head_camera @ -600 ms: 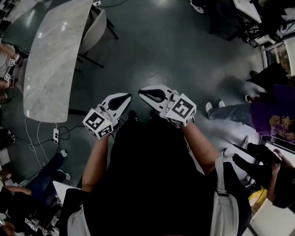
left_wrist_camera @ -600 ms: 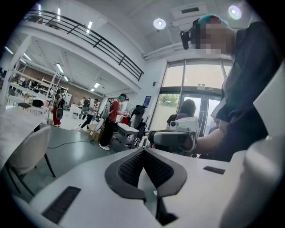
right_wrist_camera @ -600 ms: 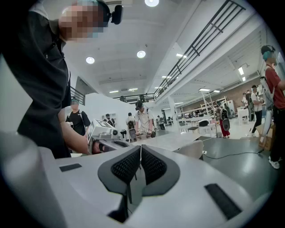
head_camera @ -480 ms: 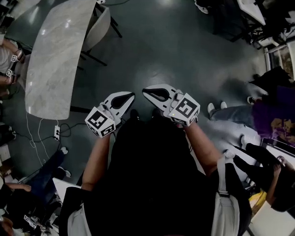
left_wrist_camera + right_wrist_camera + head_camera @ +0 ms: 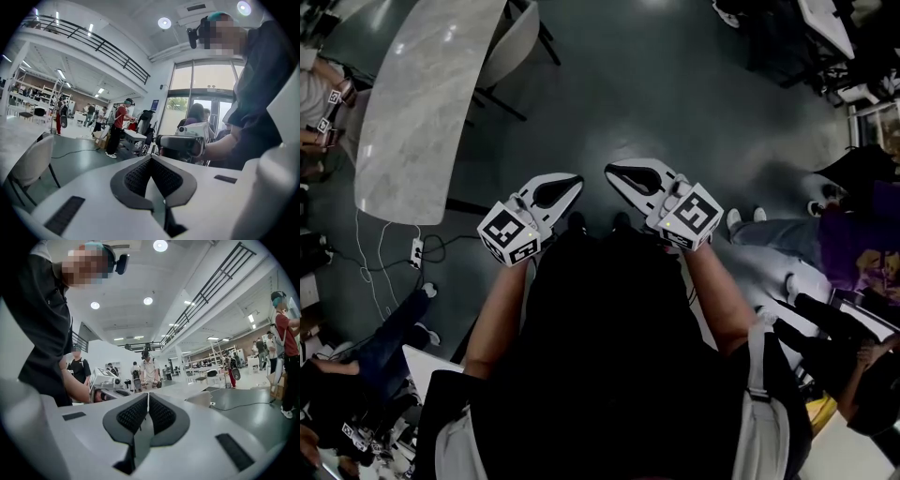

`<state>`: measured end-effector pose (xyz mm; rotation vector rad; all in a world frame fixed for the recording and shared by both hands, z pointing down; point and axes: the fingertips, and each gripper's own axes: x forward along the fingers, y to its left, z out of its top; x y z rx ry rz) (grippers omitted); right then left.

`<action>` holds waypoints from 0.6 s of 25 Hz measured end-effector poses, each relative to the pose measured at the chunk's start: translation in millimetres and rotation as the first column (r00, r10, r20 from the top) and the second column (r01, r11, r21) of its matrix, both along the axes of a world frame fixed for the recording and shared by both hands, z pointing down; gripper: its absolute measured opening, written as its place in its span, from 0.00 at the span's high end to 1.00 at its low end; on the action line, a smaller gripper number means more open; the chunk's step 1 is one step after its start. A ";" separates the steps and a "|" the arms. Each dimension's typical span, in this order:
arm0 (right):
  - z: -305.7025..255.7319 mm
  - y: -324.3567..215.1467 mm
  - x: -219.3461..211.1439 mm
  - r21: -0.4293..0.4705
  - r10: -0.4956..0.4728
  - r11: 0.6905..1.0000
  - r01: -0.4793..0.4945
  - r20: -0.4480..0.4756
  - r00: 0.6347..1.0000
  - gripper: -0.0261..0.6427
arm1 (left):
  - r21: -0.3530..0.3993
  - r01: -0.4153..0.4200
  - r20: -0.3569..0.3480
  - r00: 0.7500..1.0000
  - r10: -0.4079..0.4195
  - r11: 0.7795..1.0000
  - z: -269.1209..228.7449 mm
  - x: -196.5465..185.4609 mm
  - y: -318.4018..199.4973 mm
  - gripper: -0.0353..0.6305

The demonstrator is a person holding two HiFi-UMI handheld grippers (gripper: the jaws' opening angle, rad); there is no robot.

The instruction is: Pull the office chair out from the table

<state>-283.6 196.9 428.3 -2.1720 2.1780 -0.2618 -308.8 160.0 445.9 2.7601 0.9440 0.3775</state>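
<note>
Beside the long marble table (image 5: 422, 103), the office chair (image 5: 508, 49) stands tucked against the side facing us. Well apart from that table, we hold the left gripper (image 5: 575, 180) and right gripper (image 5: 612, 172), each with its jaws pressed together on nothing.

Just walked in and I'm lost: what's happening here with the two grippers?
A person stands holding the left gripper and right gripper close in front of the body, both shut and empty. The white chair sits tucked at the marble table, off to the left; neither gripper is near it.
</note>
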 end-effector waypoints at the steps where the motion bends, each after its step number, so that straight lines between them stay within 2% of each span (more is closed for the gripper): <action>1: -0.9 0.3 0.3 0.001 0.000 1.000 0.000 -0.002 1.000 0.93 | 0.000 0.001 -0.001 1.000 -0.001 1.000 -0.5 -0.5 -0.4 0.93; 15: -2.4 -2.7 4.6 -0.031 -0.001 1.000 0.000 -0.025 1.000 0.93 | 0.000 0.039 -0.008 0.999 -0.039 0.999 -5.1 0.0 -8.2 0.93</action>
